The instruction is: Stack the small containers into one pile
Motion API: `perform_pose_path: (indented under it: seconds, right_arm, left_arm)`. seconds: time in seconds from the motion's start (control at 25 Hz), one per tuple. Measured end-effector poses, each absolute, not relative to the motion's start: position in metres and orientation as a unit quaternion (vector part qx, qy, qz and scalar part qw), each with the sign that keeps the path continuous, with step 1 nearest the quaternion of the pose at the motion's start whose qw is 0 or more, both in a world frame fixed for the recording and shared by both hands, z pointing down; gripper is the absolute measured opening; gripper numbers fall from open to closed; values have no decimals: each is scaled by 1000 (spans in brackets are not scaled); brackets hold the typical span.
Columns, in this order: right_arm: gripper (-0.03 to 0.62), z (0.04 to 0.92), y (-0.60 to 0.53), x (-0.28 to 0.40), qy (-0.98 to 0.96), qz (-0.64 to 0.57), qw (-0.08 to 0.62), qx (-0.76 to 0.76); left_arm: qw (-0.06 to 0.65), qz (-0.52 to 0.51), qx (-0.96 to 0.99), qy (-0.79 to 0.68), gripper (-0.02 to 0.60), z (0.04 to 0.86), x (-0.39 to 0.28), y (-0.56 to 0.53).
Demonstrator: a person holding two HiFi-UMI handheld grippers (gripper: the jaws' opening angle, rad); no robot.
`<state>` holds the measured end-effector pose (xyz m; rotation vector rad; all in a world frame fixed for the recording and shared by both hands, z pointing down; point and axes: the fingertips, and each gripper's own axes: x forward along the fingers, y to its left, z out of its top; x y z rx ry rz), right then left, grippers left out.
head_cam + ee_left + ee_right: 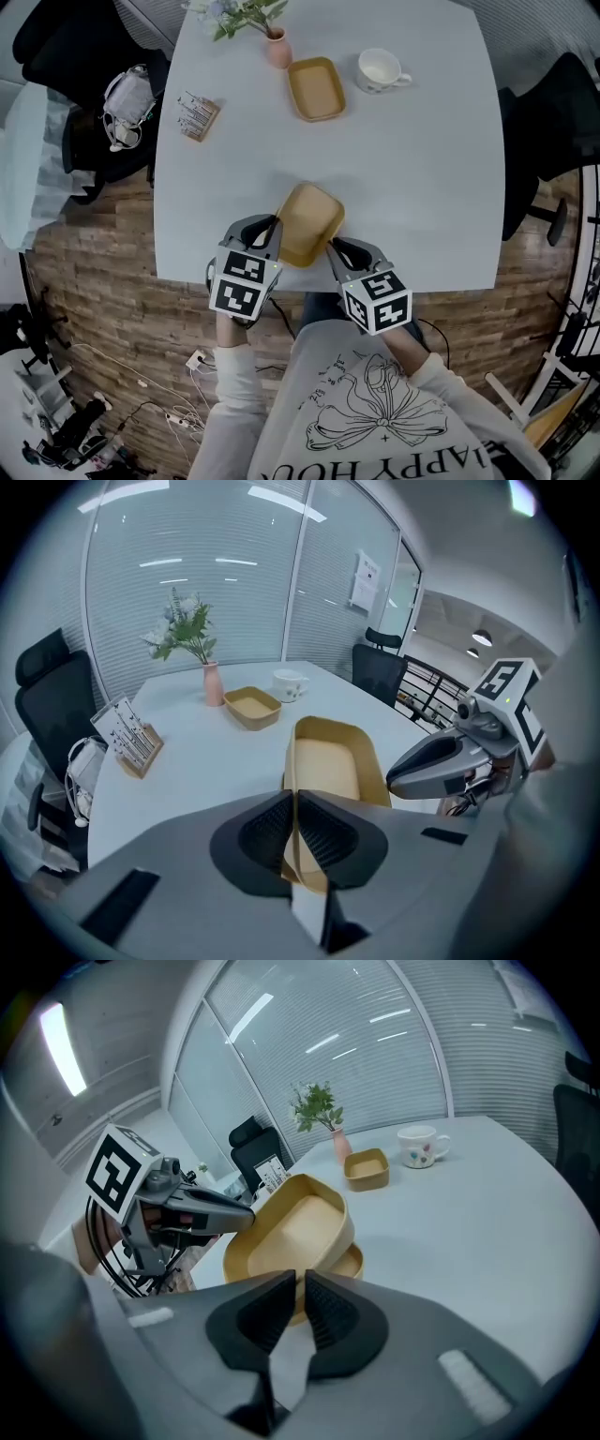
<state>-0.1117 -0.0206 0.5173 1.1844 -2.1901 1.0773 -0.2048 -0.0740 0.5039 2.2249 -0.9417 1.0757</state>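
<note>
In the head view, the left gripper [267,229] and the right gripper [339,250] bracket the tilted container [309,220] at the near side of the table [422,187], one at each of its near corners. The far container [316,88] lies well beyond both and is not yet part of any pile. In the left gripper view, the jaws are clamped on the tilted container's thin side wall, which runs edge-on between the pads and away ahead of them. That grip likely lets the person angle it for nesting. In the right gripper view, the jaws stand narrowly parted and press on nothing visible. The lower container [362,1262] sits just past their tips, under the tilted one, so this gripper is probably poised to steady the base.
</note>
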Motion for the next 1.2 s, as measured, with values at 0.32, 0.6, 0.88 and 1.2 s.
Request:
perform_pose_path:
  seconds: [0.32, 0.6, 0.88, 1.2]
  right_arm:
    - [9, 528, -9, -144, -794, 413, 209, 395]
    - [9, 539, -7, -136, -781, 423, 210, 408]
    - [9, 542, -14, -119, -766, 429, 203, 433]
    - [11, 538, -27, -102, -762, 415, 197, 457]
  left_arm:
    - [283, 422, 808, -300, 25, 537, -195, -69]
    - [285, 436, 807, -279, 25, 554, -194, -71]
    - [287, 455, 799, -269, 26, 575, -188, -67]
    - [292, 422, 807, -291, 39, 575, -186, -73]
